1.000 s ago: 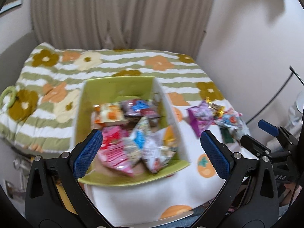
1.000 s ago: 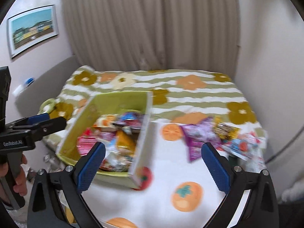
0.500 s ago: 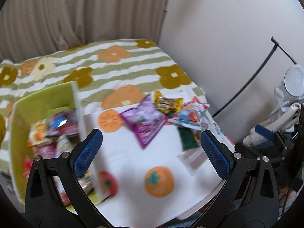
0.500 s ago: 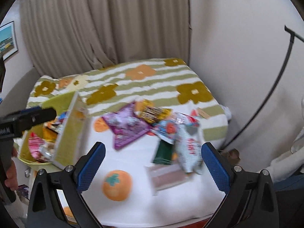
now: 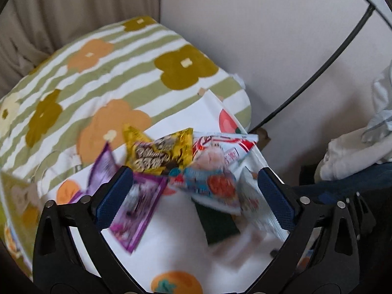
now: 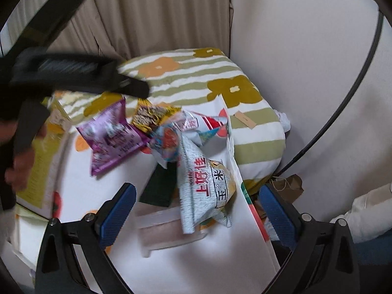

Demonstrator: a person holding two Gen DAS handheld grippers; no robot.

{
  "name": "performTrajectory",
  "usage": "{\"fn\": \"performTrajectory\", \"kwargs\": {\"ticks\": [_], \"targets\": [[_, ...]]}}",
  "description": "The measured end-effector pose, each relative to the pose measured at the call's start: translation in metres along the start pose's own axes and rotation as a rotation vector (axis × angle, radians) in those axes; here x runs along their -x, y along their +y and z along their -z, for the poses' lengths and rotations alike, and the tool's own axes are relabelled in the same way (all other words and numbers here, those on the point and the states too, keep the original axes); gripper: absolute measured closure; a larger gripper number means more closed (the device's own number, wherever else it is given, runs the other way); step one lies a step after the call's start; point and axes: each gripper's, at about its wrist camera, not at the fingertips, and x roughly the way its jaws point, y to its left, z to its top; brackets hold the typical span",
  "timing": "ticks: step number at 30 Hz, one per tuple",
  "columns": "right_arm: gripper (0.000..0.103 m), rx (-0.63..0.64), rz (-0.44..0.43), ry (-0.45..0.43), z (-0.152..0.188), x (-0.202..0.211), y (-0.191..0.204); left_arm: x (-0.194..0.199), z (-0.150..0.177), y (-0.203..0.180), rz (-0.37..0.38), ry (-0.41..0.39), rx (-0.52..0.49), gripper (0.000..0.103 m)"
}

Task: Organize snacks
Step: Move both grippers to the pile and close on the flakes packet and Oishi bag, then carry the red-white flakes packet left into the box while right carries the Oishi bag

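Several snack packets (image 6: 205,183) heaped near white cloth's (image 6: 103,191) right edge; bare cloth nearer. Green box (image 6: 41,161) left, contents hidden. Left fingers (image 5: 196,193) closing slightly, right fingers (image 6: 196,210) wide; both empty.

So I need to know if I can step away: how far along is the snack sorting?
Partly done. The green box at the left edge shows only its wall here, so what it holds cannot be told. In hand: nothing; the left gripper and right gripper are open above the pile. Left: the purple packet, yellow packet, white rice-cracker bag and others on the cloth.
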Motion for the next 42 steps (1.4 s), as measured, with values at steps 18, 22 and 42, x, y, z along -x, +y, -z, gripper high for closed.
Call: {"fn": "performTrajectory", "kwargs": {"ticks": [18,22,42], "targets": [[0.003,0.050,0.040,0.088,-0.003,-0.063,-0.003,-0.095,-0.011,-0.011,0.111,0.240,-0.082,0.051],[0.012,0.043,0.045,0.100,-0.005,-0.070,-0.007,-0.094,-0.010,-0.012,0.125,0.241,-0.084,0.056],[0.047,0.050,0.020,0.085,-0.005,-0.060,-0.006,-0.060,-0.011,-0.017,0.133,0.180,-0.047,0.061]]}}
